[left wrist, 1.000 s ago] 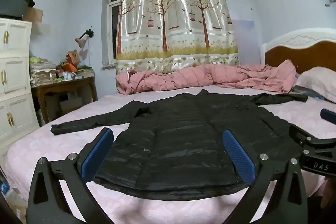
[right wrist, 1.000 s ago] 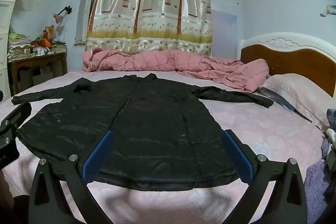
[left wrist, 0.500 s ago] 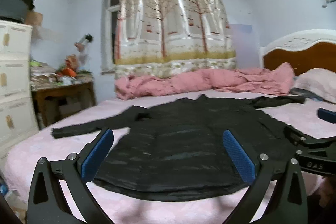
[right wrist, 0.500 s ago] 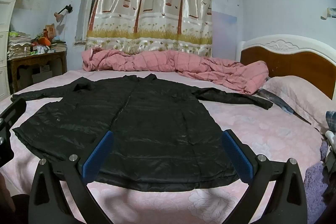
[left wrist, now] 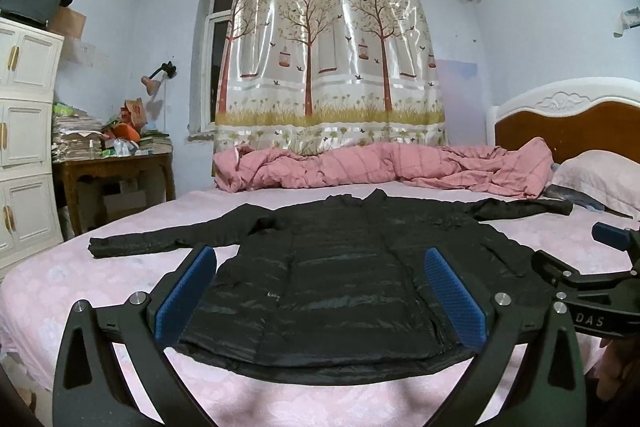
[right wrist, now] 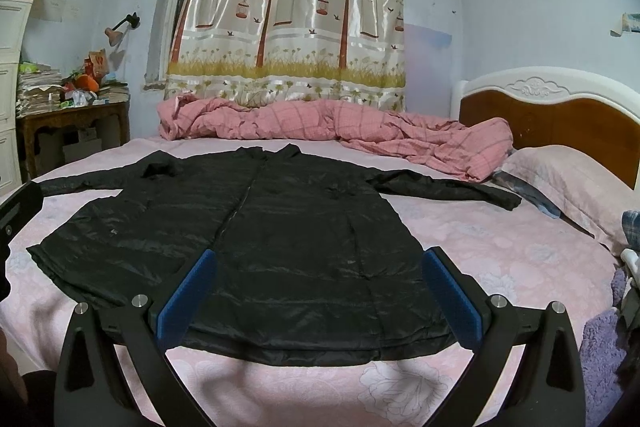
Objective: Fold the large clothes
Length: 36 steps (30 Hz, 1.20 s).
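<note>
We see the black coat (left wrist: 340, 279) spread flat on the bed (left wrist: 80, 279), front up, its hem toward us and its collar toward the far side. Both sleeves lie stretched out sideways, one toward the wooden side table (left wrist: 116, 171), the other toward the pillow (left wrist: 600, 179) at the headboard (left wrist: 568, 123). A closed seam runs down the middle of the coat from collar to hem.

Our left gripper (left wrist: 320, 297) hovers just above the near edge of the bed with its blue pads (left wrist: 186, 293) spread wide apart, nothing between them; the hem shows in the gap. Our right gripper (right wrist: 318, 293) sits the same way, tongs wide apart and empty, a little farther along the hem toward the headboard side. Neither touches the coat as far as we can tell.

Beyond the coat a pink checked quilt (right wrist: 328, 127) is bunched along the far edge of the bed, under a curtain (right wrist: 288, 7) printed with trees and birdcages. A white cabinet (left wrist: 24, 131) stands by the side table
</note>
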Tool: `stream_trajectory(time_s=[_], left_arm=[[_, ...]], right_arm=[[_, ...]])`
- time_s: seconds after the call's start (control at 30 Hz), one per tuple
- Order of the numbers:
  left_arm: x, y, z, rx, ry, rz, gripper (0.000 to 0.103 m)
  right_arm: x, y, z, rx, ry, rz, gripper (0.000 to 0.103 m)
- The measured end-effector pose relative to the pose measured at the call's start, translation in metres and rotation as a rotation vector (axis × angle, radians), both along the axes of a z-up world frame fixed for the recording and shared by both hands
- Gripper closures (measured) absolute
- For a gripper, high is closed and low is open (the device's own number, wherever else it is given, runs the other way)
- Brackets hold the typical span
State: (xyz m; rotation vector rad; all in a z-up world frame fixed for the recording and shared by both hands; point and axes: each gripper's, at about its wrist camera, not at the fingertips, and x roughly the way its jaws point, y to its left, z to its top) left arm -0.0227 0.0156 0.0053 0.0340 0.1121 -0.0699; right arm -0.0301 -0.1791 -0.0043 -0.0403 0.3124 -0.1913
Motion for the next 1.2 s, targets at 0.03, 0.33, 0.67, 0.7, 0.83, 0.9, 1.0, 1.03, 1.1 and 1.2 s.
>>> stream_trajectory(time_s=[0.03,0.33,0.67,0.7,0.83,0.9,1.0,1.03,1.1,1.2], left_arm=[[-0.0002,0.0007,0.0008,0.001,0.000,0.001,0.000],[-0.0022,-0.0002,0.0003,0.025,-0.012,0.002,0.000],[-0.0014,-0.0018,-0.0006,0.036,-0.013,0.003,0.000],[-0.0012,-0.0019,-0.0009,0.036,-0.012,0.004,0.000],[-0.0015,-0.0012,-0.0014,0.036,-0.015,0.003,0.000],[-0.0015,-0.0011,-0.0006,0.035,-0.020,0.003,0.000],[0.0001,-0.0001,-0.0009,0.033,-0.026,0.008,0.000],[0.0009,0.0003,-0.0014,0.033,-0.026,0.009,0.000],[0.0009,0.0004,-0.0023,0.032,-0.025,0.009,0.000],[0.0003,0.0033,-0.0034,0.024,-0.024,0.015,0.000]], right_arm=[[0.0008,-0.0006,-0.0008,-0.001,-0.001,-0.002,0.000],[-0.0017,-0.0006,0.0009,-0.001,-0.009,0.002,0.000],[-0.0039,0.0012,0.0002,-0.005,-0.018,0.008,0.000],[-0.0031,0.0016,-0.0003,-0.007,-0.016,0.009,0.000],[-0.0039,0.0003,-0.0001,-0.012,-0.019,0.008,0.000],[-0.0037,-0.0004,0.0002,-0.016,-0.020,0.009,0.000],[-0.0031,-0.0011,-0.0001,-0.016,-0.018,0.010,0.000],[-0.0030,-0.0015,-0.0003,-0.015,-0.018,0.012,0.000],[-0.0031,-0.0003,-0.0006,-0.016,-0.018,0.009,0.000],[-0.0031,0.0002,-0.0008,-0.020,-0.019,0.008,0.000]])
